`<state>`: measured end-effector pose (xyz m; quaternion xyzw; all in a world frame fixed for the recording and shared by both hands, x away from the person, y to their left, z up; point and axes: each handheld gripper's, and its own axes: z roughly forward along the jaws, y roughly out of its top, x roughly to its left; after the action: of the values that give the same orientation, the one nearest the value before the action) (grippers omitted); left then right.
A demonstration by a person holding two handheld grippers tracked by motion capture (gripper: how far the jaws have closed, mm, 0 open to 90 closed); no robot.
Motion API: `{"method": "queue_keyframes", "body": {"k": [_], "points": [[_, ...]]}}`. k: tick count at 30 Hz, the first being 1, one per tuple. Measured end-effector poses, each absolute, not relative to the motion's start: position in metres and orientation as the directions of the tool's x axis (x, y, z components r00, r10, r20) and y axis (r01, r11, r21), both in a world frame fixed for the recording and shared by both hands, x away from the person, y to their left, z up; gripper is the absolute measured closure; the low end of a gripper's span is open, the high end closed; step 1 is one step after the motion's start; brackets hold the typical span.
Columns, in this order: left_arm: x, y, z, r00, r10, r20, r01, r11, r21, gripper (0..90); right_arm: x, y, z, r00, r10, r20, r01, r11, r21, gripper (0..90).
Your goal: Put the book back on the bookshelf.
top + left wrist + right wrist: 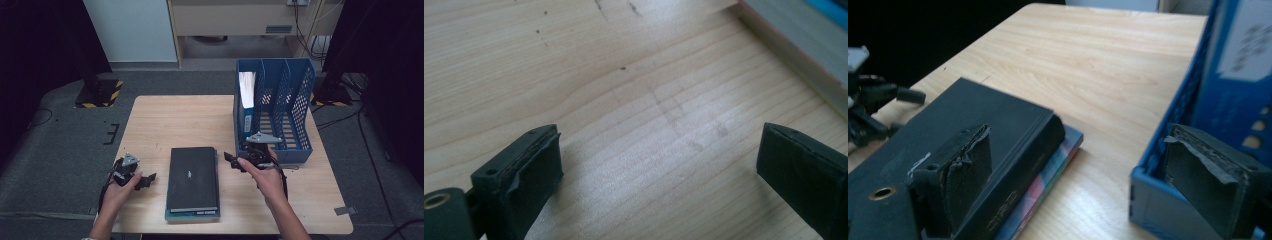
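High view: a black book (192,179) lies flat in the lower middle of the frame on the wooden tabletop (185,120), stacked on a thinner book with a teal edge (193,215) that peeks out below it. The left gripper (145,181) rests low at the lower left, just beside the black book's left edge, and the right gripper (231,160) sits right of centre, between the book and the blue file rack (274,110) at the upper right. A blue binder (246,97) stands in the rack's leftmost slot.

Left gripper view: both fingers (531,172) stand wide apart over bare wood, with nothing between them; a pale book edge (794,50) crosses the upper right corner.

Right gripper view: the fingers (970,167) are spread wide and empty. The black book fills the lower left, its thick spine facing the camera, with the colourful thin book (1048,185) under it; the rack's corner is at the lower right.

The black book looks like a stiff, fairly heavy hardback with a smooth cover that could slip. The best hold is probably across the thickness at a long edge, one finger above and one slid beneath, separating it from the thin book below.
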<state>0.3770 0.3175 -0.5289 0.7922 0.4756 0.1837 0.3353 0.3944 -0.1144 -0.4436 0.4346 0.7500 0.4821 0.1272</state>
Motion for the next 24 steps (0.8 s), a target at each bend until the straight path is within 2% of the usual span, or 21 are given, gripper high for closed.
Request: {"method": "queue_keyframes", "body": {"k": [17,24], "points": [[0.360,0.316,-0.506,0.505,0.856,-0.115,0.589,-0.244,0.771,8.7,0.378,-0.078,-0.470,-0.668,0.697,0.261,0.560,0.240,0.793,11.3],[0.349,0.306,-0.494,0.554,0.821,-0.137,0.553,-0.240,0.798,11.4,0.376,-0.069,-0.476,-0.698,0.660,0.277,0.573,0.282,0.769,15.6]]}}
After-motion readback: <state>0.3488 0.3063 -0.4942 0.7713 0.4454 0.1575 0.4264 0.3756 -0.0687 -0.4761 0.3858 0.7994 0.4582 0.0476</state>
